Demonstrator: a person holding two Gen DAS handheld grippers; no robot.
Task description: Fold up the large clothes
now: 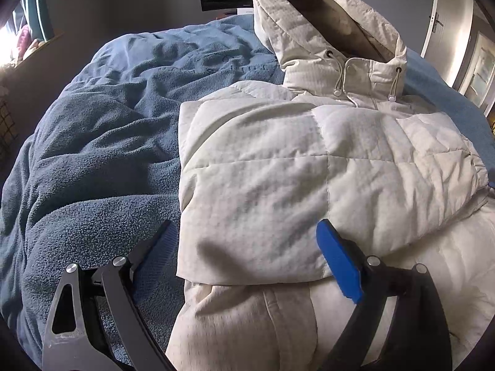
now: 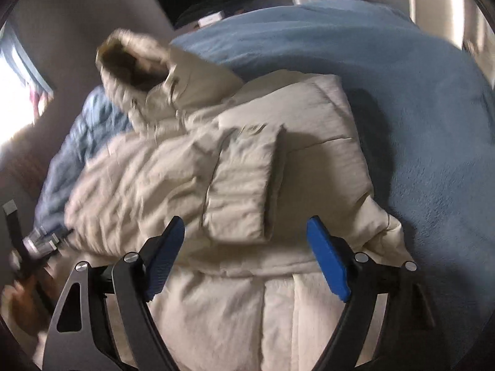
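— Where's the jacket sitting?

— It's lying on the blue blanket, hood pointing away from me, both sleeves crossed over its chest. I'm hovering the left gripper and right gripper over it, jaws spread, holding nothing.

— Next?

— I'm judging the sleeve step finished, so I'm lining up to pinch the near hem and fold it toward the hood.

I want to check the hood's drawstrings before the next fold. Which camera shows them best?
The left wrist view: it is sharp, and both drawstrings hang in plain sight below the hood of the white jacket. The right wrist view is motion-blurred; the hood shows there, but the cords cannot be made out.
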